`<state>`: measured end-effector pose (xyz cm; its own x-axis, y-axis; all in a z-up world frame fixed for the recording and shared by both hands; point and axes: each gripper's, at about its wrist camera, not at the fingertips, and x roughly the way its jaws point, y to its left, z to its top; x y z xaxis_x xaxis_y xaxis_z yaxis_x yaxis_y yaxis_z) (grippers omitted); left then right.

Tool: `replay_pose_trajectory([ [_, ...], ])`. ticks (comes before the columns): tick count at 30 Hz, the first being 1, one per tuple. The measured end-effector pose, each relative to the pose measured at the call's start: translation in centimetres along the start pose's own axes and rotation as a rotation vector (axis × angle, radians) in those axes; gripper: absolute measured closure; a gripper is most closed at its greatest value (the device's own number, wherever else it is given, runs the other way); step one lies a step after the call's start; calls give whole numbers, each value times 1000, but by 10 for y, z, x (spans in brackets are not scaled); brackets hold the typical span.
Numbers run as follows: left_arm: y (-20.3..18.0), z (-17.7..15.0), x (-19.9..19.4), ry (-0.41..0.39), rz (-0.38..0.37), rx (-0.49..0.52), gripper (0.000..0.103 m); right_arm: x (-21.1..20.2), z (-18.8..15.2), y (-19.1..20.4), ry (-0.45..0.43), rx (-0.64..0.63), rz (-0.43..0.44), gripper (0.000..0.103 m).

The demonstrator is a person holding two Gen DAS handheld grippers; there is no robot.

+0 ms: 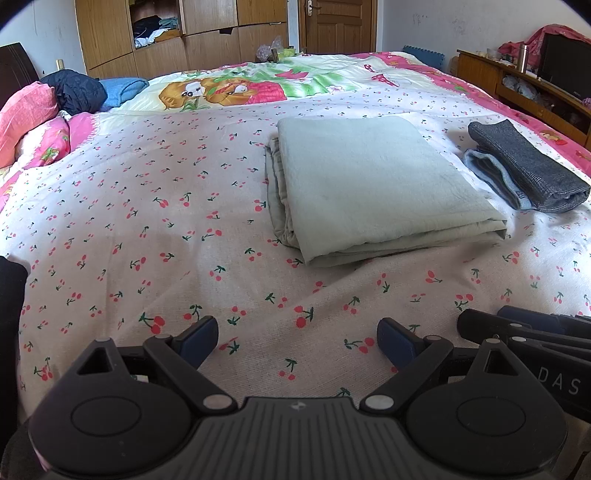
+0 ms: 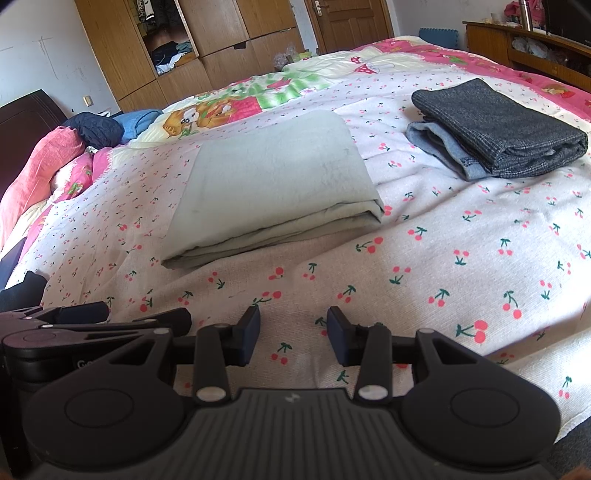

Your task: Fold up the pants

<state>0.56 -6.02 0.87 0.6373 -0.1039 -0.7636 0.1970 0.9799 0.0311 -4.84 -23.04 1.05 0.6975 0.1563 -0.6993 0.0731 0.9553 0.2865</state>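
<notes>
A lived-in bedroom at home. A wide bed [image 1: 147, 206] under a cherry-print cover fills most of it, pillows [image 1: 26, 114] heaped at the headboard end. A wooden wardrobe [image 1: 207, 40] stands open with clothes stuffed inside, beside a wooden door [image 1: 336, 26] and a cluttered sideboard [image 1: 517, 81].

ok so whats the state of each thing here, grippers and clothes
left gripper: open, empty, over the bedspread
right gripper: open, empty
pale green pants: folded flat on the bed
dark grey garment: folded, lying on a folded blue one
wardrobe door: open
</notes>
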Motion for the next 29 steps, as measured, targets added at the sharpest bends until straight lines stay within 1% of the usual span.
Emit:
replay_pose_trajectory([
  [16,-2,1,-2,-4,4,2,0,0,0,0,0,1,0,61],
  [29,-4,0,-3,-8,-1,0,3,0,0,0,1,1,0,60],
])
